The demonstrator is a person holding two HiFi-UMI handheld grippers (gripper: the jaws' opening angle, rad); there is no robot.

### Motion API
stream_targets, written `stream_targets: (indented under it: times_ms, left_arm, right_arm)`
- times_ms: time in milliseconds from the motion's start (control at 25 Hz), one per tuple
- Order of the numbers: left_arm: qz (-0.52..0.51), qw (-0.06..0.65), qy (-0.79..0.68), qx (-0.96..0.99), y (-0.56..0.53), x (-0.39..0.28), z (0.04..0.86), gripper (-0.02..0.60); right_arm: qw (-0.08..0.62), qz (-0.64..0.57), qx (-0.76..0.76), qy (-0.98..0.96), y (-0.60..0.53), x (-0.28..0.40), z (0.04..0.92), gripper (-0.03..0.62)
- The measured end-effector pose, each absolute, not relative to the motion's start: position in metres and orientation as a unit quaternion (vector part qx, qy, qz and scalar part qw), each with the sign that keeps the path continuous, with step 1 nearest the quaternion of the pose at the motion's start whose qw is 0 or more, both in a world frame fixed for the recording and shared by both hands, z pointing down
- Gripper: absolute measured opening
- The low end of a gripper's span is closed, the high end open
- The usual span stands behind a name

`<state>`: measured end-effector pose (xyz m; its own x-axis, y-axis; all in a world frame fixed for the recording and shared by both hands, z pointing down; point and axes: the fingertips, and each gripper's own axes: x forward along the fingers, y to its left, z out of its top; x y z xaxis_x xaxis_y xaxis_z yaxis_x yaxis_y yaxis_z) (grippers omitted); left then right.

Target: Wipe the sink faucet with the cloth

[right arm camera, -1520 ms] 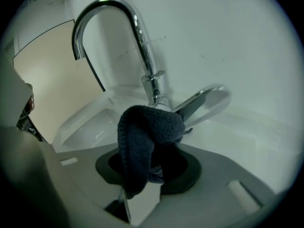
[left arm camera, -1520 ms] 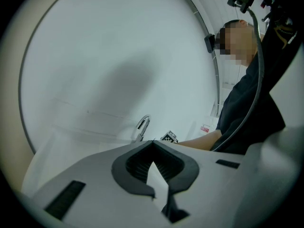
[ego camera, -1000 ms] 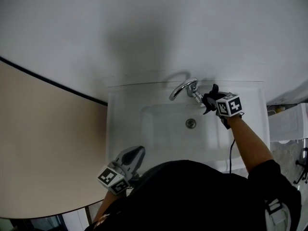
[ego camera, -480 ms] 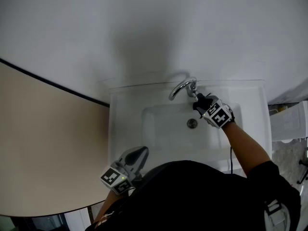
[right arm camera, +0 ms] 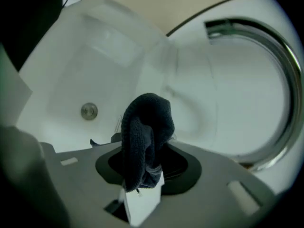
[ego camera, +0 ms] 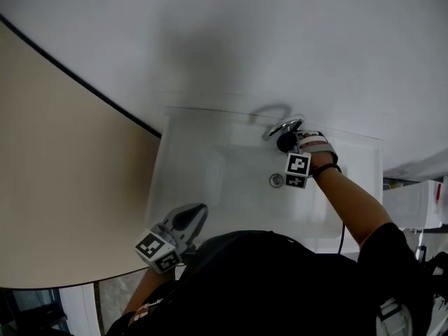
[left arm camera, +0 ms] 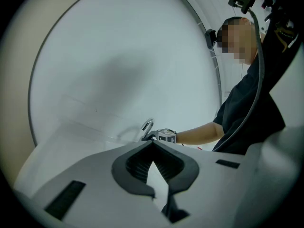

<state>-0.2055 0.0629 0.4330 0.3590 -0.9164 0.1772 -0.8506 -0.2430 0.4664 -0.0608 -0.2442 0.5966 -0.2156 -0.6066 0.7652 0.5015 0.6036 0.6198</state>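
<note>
Pinching a bunched dark cloth between the jaws of the right gripper, at the faucet on the back rim of the sink, just beyond the drain. Pressed together on nothing at the left gripper, near the sink's front left corner, well apart from the faucet.

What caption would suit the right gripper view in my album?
The right gripper holds a bunched dark cloth over the white sink, with its drain beyond and the chrome faucet arching close by.
</note>
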Motion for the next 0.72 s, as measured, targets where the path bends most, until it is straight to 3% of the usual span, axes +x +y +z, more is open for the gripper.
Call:
stream_targets:
  times_ms: [240,520,720]
  left_arm:
    - [-0.090,0.247,-0.561,0.785,0.066,-0.211,0.435,0.001]
    - [-0.086,0.244,-0.563,0.785,0.078,-0.211,0.436,0.000]
    - [-0.111,0.245,-0.580,0.769,0.090,-0.228,0.435,0.000]
  right_arm:
    - [0.671,-0.582,-0.113,-0.445,-0.219,-0.069,0.633,0.135]
    - [0.758,-0.556,-0.147,-0.307,-0.233,-0.065,0.661,0.129]
    - [0.782,-0.521,-0.163,-0.302,-0.202,-0.044,0.622,0.132]
